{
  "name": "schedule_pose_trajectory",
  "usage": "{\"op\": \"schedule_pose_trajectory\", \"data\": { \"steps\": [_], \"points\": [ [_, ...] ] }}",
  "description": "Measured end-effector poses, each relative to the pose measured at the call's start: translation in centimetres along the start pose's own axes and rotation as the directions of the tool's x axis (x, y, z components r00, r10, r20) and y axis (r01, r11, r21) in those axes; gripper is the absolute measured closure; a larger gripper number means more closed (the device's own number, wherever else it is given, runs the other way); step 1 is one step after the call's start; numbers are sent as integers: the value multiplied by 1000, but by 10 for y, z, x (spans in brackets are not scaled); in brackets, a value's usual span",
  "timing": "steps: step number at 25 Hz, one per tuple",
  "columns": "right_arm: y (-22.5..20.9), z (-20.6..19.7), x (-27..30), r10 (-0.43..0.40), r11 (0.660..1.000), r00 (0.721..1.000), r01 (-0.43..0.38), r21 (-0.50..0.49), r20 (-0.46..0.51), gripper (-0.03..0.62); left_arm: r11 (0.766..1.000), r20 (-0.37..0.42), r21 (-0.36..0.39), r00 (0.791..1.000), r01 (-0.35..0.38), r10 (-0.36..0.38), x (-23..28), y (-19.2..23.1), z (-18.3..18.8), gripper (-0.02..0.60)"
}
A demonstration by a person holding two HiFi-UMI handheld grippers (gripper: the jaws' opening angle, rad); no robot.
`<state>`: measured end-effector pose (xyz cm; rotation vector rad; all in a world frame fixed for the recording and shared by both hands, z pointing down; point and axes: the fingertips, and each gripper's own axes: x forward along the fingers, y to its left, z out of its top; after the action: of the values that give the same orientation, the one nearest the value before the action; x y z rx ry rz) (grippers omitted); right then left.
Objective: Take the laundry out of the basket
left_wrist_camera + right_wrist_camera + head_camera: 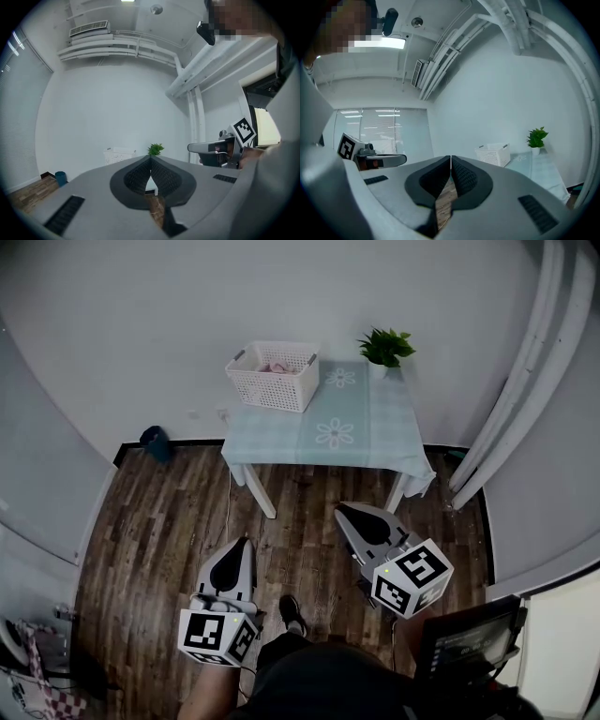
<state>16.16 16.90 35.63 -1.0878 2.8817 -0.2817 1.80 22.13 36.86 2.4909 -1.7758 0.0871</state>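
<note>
**Short of the table [375, 442]: both grippers clenched, nothing held**

At the table's far left corner, a white slatted basket [274, 381], with pink laundry [277, 367] lying inside, below the rim. At the table's far right corner, a green plant [384, 348] in a pale pot. Well short of the table's near edge, over the wooden floor [159, 521], the left gripper [246, 542] and the right gripper [339, 510], side by side and apart, both pointing toward the table. On the left one, fingers [140, 176] pressed together at the tips, nothing between them. On the right one, fingers [461, 177] likewise closed tip to tip and empty. Both well apart from the basket and the laundry. Left of the table, by the wall, a small blue thing [155, 440] on the floor. Right of the table, pale curtains [525, 362] hanging down. Nearer than the table and between the two grippers, the person's dark shoe [292, 613] on the floor.
</note>
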Motion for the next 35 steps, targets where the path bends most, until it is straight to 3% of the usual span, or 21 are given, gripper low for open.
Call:
{"op": "schedule_pose_trajectory", "data": {
  "steps": [9,18,23,30,35],
  "points": [
    [-15,12,86,-49,997,998,47,-61,-29,576,996,23,-34,996,86,-86,64,71,11,571],
    [-30,12,173,-93,995,994,91,-40,-52,576,988,28,-63,990,138,-136,116,149,12,571],
    [-37,17,219,-132,989,990,128,-73,-54,576,987,6,-32,987,160,-160,138,190,9,571],
    [-37,15,243,-152,985,984,144,-95,-88,576,973,31,-43,974,227,-226,176,211,15,571],
    [-62,13,255,-152,986,984,144,-84,-95,576,970,12,-59,971,237,-237,209,213,11,571]
  ]
}}
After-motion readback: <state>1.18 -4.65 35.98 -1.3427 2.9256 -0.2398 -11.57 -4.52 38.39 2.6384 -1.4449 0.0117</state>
